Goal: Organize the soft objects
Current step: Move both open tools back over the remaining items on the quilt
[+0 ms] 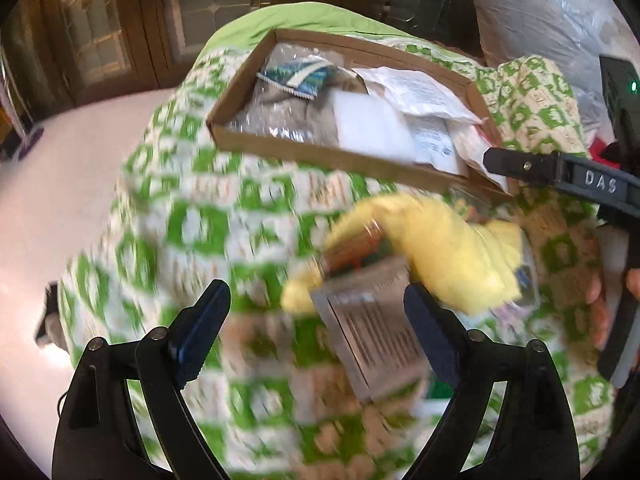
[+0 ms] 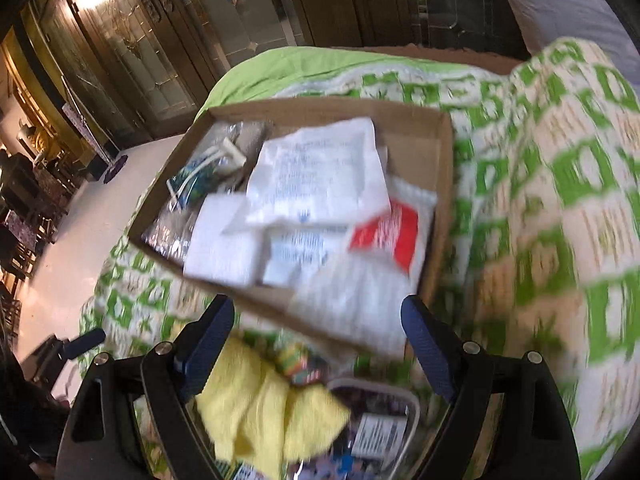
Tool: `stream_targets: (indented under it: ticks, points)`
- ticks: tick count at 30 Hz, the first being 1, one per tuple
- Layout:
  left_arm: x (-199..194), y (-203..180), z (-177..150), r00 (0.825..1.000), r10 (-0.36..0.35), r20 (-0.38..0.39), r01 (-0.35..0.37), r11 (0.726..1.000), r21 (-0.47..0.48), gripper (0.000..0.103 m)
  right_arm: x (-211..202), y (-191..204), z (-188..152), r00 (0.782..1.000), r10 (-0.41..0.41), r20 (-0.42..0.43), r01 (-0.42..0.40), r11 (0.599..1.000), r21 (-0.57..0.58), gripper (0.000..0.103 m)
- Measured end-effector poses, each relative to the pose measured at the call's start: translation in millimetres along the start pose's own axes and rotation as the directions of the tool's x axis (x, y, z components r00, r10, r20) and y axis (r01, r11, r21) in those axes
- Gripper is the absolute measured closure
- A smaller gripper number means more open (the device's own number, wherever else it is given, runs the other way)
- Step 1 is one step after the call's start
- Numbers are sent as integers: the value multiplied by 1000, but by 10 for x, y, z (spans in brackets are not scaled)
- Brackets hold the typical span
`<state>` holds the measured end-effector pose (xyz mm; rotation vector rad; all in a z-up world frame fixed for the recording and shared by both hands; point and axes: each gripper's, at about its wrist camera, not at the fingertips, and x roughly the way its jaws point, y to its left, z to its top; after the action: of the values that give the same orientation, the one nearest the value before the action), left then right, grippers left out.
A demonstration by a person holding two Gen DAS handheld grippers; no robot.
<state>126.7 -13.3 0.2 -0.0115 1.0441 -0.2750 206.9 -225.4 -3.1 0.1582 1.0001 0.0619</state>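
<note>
Where fluffy yellow cloth [image 1: 448,252] lies crumpled, flat cardboard tray [image 1: 240,120] holds crinkly packets [image 2: 320,172].

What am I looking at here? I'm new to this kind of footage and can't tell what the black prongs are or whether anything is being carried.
No robot here: a person holds a two-finger grabbing tool in each hand, each with a camera looking along its fingers. One picture is from the left tool, the other from the right tool; the black prongs at the bottom are their fingers. Both stand open and hold nothing. The right tool also shows at the edge of the left view. Below is a bed with a green-and-white patterned blanket. On it sits a shallow cardboard box filled with white packets and plastic bags. Nearer the tools lie a yellow cloth and some blurred packets beside it.
</note>
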Motion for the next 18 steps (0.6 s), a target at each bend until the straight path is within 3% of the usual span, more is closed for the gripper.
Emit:
stream_targets:
  ticks: [5, 9, 18]
  points:
    - [-170, -11, -250, 999, -12, 30, 13, 999, -44, 14, -131, -27, -296, 1000, 6, -23, -5, 1000, 17, 17]
    - [-173, -39, -391, 1000, -1, 12, 2, 999, -43, 14, -153, -49, -546, 998, 5, -68, -3, 1000, 22, 17]
    - [-82, -173, -384, 1000, 6, -12, -6, 1000, -18, 14, -185, -82, -697, 997, 4, -80, -1, 999, 38, 17]
